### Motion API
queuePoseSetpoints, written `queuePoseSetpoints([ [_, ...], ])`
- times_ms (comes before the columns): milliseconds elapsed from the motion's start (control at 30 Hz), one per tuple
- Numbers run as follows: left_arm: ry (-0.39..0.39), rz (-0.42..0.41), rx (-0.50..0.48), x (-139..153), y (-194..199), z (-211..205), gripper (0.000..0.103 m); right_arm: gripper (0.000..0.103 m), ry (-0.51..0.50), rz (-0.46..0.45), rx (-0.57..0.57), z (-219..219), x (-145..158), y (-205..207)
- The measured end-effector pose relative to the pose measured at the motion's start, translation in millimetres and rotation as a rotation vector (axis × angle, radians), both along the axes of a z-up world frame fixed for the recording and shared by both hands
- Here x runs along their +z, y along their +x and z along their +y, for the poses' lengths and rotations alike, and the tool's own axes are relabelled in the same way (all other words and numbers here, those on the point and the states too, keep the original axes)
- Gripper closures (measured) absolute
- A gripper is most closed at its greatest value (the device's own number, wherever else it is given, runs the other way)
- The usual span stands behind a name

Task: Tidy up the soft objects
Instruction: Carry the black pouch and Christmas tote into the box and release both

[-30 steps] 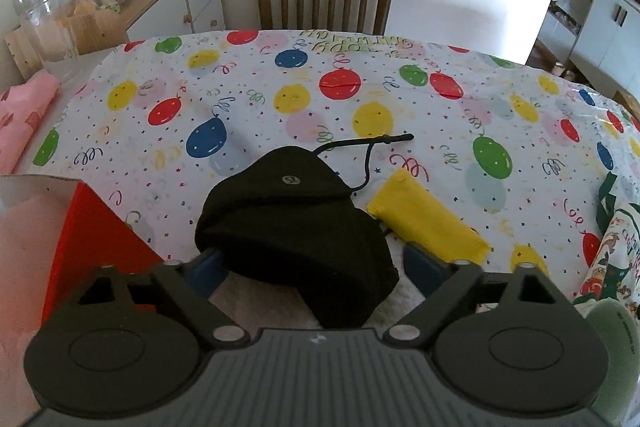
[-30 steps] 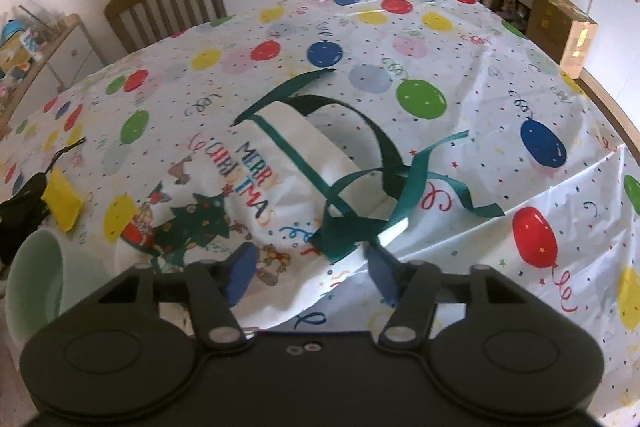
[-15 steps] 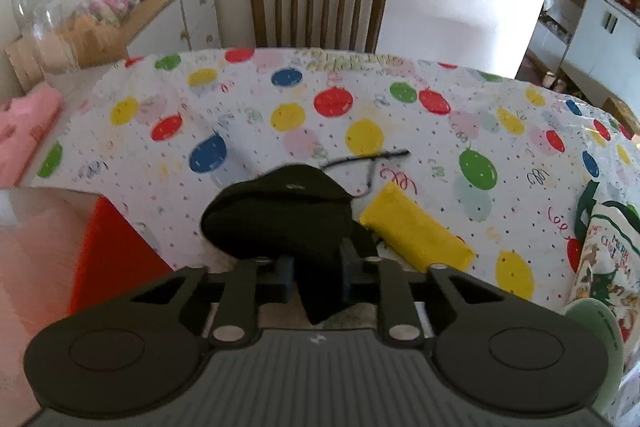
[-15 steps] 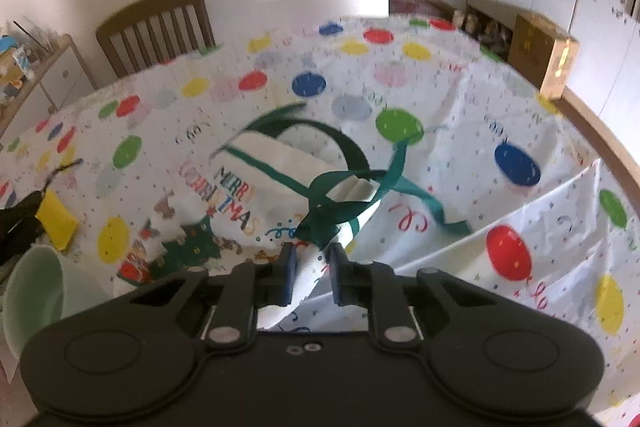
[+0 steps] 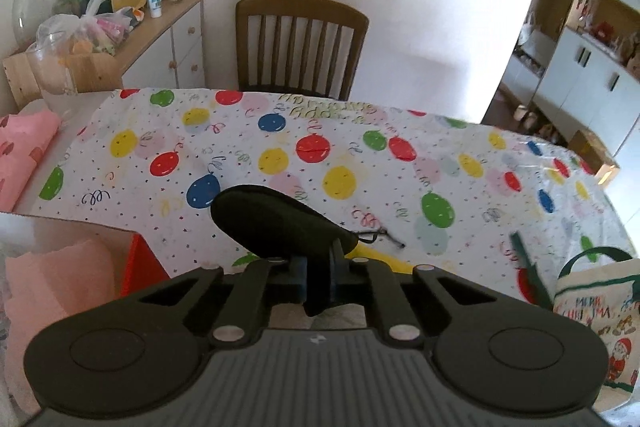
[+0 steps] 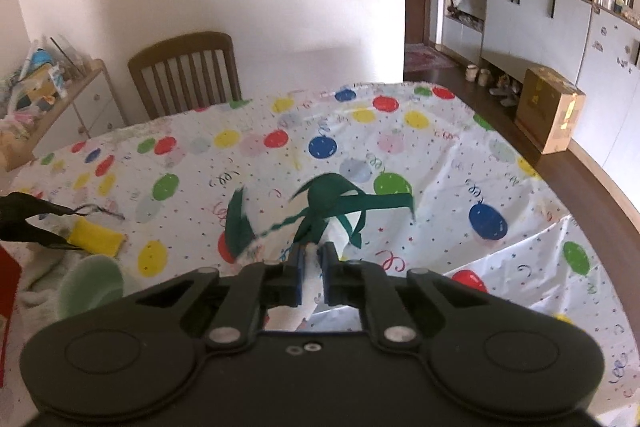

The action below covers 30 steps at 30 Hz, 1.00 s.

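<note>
A black soft pouch (image 5: 272,223) with a drawstring hangs lifted off the balloon-print tablecloth (image 5: 360,147), and my left gripper (image 5: 318,267) is shut on its near edge. A yellow cloth (image 5: 370,254) lies on the table just behind it, mostly hidden. In the right wrist view my right gripper (image 6: 311,259) is shut on the white fabric of a Christmas tote bag (image 6: 308,287), whose green handles (image 6: 336,201) rise above the fingers. The same tote bag (image 5: 592,303) shows at the right edge of the left wrist view. The pouch (image 6: 20,219) appears at the far left of the right wrist view.
A red box (image 5: 140,267) holding pink tissue (image 5: 60,287) stands at the near left. A pale green bowl (image 6: 90,287) sits beside the yellow cloth (image 6: 96,237). A wooden chair (image 5: 300,43) is behind the table, a pink cloth (image 5: 24,147) at the left edge.
Both grippers went from open to shut, the left on the black pouch, the right on the tote bag. Both then rose, lifting the pouch and the bag's top off the table.
</note>
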<state>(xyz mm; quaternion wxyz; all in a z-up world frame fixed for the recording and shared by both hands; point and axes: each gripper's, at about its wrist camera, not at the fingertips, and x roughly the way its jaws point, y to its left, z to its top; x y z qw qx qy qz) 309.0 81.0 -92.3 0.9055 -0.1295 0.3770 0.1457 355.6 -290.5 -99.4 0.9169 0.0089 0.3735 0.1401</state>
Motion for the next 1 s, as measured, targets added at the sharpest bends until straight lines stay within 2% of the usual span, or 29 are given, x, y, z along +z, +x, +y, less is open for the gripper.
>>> queuePoseSetpoints([
  [200,-0.017,-0.033,-0.019,18.2,-18.9,-3.2,0.094,0.096,0.002,-0.040,0.015,-10.7,21.7,-21.4],
  [600,-0.084,-0.115,-0.077,60.0,-72.9,-7.8,0.095,0.096,0.093,-0.106,0.063,-30.1,73.1,-70.1],
  [1000,-0.121,-0.195,-0.138,97.9,-131.6,-10.6,0.095,0.096,0.167,-0.149,0.169,-9.9,114.0,-112.3],
])
